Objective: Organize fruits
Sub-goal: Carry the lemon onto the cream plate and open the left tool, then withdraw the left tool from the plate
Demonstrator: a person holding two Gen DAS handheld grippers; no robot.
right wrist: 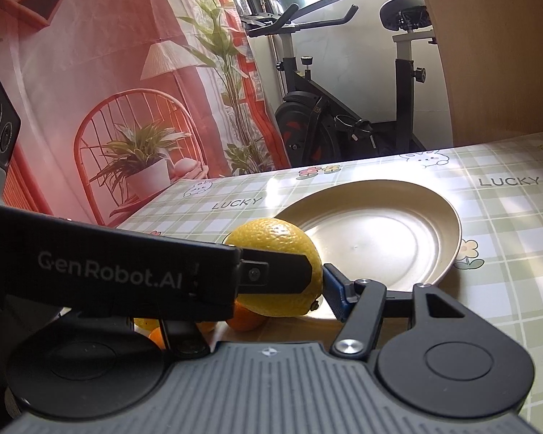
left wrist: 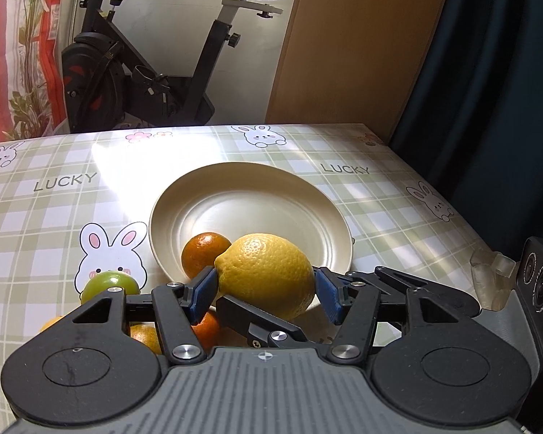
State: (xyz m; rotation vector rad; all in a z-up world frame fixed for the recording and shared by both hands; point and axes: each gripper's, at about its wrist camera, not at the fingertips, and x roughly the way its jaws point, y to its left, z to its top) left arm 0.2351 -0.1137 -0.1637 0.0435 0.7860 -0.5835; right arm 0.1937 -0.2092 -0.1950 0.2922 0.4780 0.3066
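Left wrist view: the left gripper (left wrist: 266,285) has its blue pads clamped on a lemon (left wrist: 266,275), held just over the near rim of the metal plate (left wrist: 249,199). A mandarin (left wrist: 204,253) already sits in the plate at that same near edge, touching the lemon. My guess is that's the risk: drop the lemon here and it could bump the mandarin or roll off the rim onto the tablecloth (left wrist: 54,195). A green lime (left wrist: 106,284) and more orange fruit (left wrist: 206,329) sit nearer than the plate, partly hidden by the fingers.

Right wrist view: the left tool's black body blocks most of the right gripper (right wrist: 307,300); only one blue pad shows, beside the lemon (right wrist: 278,249), so can't tell if it's open or closed. The plate (right wrist: 449,217) is just beyond the lemon, with an exercise bike (right wrist: 344,123) behind the table.
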